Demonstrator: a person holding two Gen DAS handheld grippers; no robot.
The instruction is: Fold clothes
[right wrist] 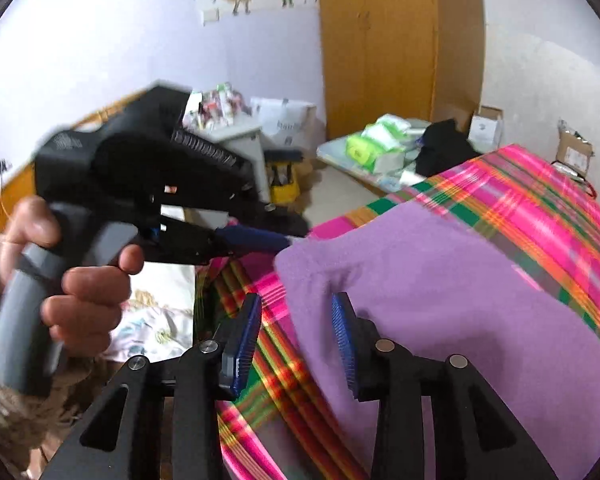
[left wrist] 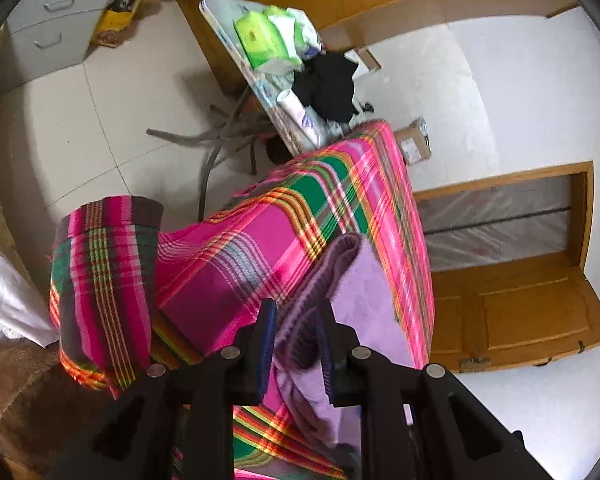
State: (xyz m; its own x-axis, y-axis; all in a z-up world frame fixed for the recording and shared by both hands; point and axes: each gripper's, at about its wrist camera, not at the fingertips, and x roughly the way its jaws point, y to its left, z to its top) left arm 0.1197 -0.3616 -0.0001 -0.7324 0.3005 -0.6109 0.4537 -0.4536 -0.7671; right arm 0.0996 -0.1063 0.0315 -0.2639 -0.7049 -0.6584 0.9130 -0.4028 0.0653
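The left gripper (left wrist: pixel 296 312) has its blue-padded jaws closed on a bunched, ribbed edge of the soft lilac fleece garment (left wrist: pixel 364 280), a thick fold pinched between the pads. From that grip the garment runs ahead and to the right over the bright pink, green and orange plaid bedspread (left wrist: pixel 260 240).

The right gripper (right wrist: pixel 298 312) stands parted with nothing clamped; the garment's near edge lies between its pads, the right pad at the cloth, the left one over bare plaid. The fleece spreads rightward from it. A hand (right wrist: pixel 80 280) holds the left gripper up to its left.
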